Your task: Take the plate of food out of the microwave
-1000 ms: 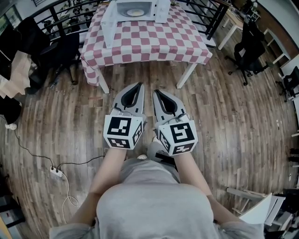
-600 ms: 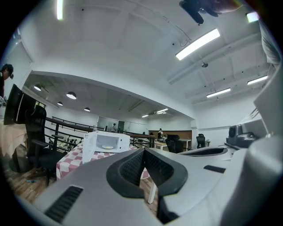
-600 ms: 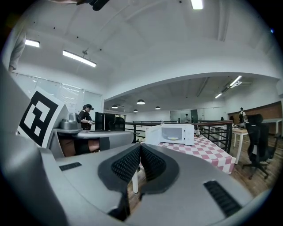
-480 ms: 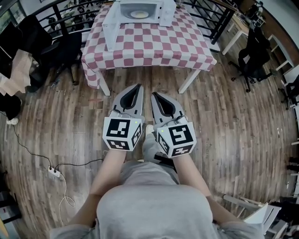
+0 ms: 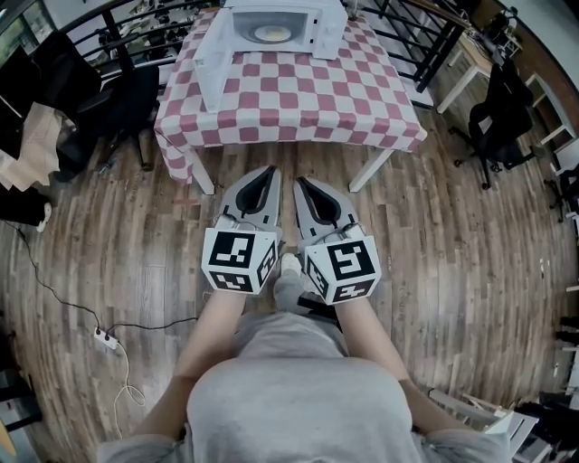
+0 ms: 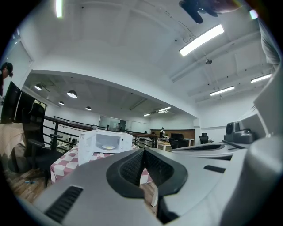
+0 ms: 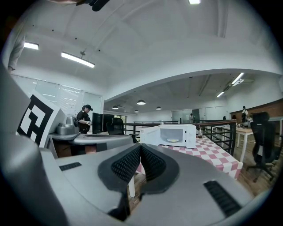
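A white microwave point(image 5: 276, 25) stands open at the far end of a red-and-white checked table point(image 5: 289, 95), its door point(image 5: 210, 56) swung out to the left. Inside lies a plate of yellowish food point(image 5: 272, 34); the plate of food point(image 6: 108, 147) also shows in the left gripper view and the plate of food point(image 7: 173, 140) in the right gripper view. My left gripper point(image 5: 269, 172) and right gripper point(image 5: 301, 183) are held side by side over the wooden floor, well short of the table. Both are shut with nothing between the jaws.
Black railings point(image 5: 136, 27) run behind and beside the table. Office chairs point(image 5: 498, 118) stand at the right, a dark chair with draped clothes point(image 5: 54, 99) at the left. A power strip with cable point(image 5: 107, 335) lies on the floor at the lower left.
The table and microwave have come closer and lower in the head view as the person walks toward them. Both grippers stay shut and side by side.
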Available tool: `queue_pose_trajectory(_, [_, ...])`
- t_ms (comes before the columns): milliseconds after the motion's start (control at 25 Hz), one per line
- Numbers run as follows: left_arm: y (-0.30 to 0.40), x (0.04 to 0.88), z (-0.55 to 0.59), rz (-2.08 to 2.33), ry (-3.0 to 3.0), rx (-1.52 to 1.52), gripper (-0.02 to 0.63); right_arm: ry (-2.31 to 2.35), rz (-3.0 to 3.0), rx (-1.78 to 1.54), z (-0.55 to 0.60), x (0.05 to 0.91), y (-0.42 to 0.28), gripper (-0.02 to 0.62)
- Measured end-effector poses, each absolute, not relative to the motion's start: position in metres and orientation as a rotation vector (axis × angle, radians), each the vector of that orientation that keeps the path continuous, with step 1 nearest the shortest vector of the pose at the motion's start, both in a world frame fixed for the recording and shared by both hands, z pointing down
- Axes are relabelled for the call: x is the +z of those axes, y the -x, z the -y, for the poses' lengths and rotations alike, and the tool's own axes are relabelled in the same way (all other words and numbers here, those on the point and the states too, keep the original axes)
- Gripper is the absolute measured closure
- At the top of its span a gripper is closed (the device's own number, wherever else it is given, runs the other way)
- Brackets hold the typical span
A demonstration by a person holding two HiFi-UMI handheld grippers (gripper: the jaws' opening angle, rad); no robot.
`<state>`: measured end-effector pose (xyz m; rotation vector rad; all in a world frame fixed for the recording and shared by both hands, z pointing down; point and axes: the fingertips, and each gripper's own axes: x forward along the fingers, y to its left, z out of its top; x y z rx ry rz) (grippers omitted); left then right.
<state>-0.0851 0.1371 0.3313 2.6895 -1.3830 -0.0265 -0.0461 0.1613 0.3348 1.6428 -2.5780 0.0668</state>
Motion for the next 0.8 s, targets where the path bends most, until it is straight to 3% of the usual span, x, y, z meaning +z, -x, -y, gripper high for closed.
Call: queue_pose_trajectory(800, [0.055,0.332,-0.019,1.439,-2.642,-0.027,0.603,-1.579,2.611,0.094,-0.040,0.336,0.013,0.571])
